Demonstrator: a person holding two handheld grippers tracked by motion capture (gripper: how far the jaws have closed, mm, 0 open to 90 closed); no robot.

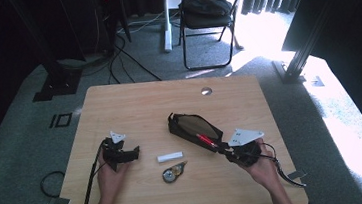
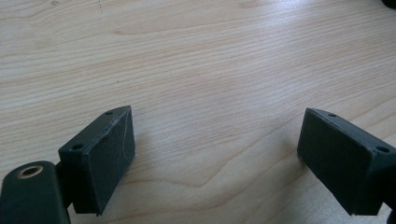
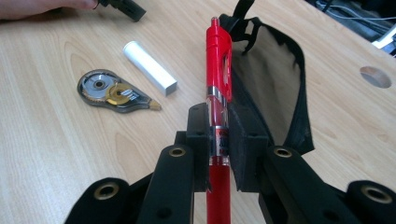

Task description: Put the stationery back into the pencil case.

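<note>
Beside the pouch's [image 3: 280, 70] open edge, right tool [image 3: 219, 140] clamps red pen [image 3: 218, 60]; left tool [image 2: 215, 154] gapes, empty.

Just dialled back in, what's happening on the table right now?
A person works at the wooden table with a gripper in each hand. The right gripper is shut on a red pen, holding it over the open mouth of a black pencil case. The left gripper rests open over bare wood. A white eraser and a correction tape dispenser lie on the table beside the case.
</note>
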